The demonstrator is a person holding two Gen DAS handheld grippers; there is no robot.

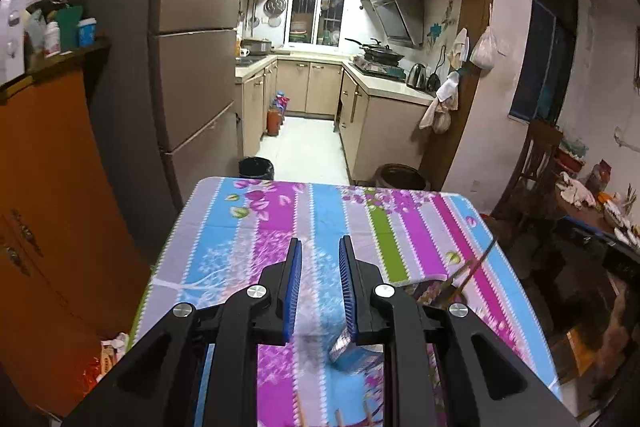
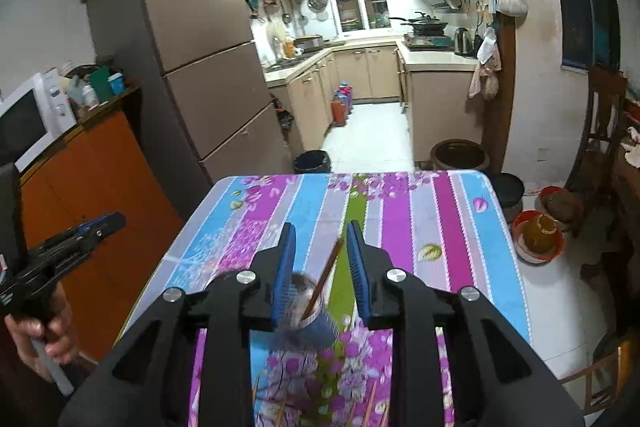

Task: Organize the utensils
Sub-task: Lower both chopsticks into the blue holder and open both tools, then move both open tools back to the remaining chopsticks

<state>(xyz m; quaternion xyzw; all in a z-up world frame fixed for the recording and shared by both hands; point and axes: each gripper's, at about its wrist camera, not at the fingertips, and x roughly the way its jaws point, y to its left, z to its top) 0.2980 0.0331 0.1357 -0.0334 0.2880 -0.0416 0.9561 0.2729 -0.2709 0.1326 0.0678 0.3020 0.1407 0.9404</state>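
A blue cup [image 2: 306,323] stands on the flowered tablecloth [image 2: 420,223], blurred, below my right gripper [image 2: 320,233]. One brown chopstick [image 2: 325,277] leans out of the cup between the open blue-padded fingers, held by neither. More chopsticks [image 2: 370,405] lie on the cloth at the near edge. My left gripper [image 1: 320,247] is open and empty above the table; the blue cup [image 1: 352,353] shows low between its fingers, and a chopstick [image 1: 474,269] rises to its right. The left gripper also shows far left in the right wrist view [image 2: 96,225].
The table's far edge faces a kitchen with a fridge [image 2: 192,39], a black bin [image 2: 312,161] and a dark jar [image 2: 460,155]. An orange cabinet [image 2: 96,187] with a microwave [image 2: 28,119] stands left. Bowls [image 2: 538,235] sit on the floor right, beside a wooden chair [image 2: 600,131].
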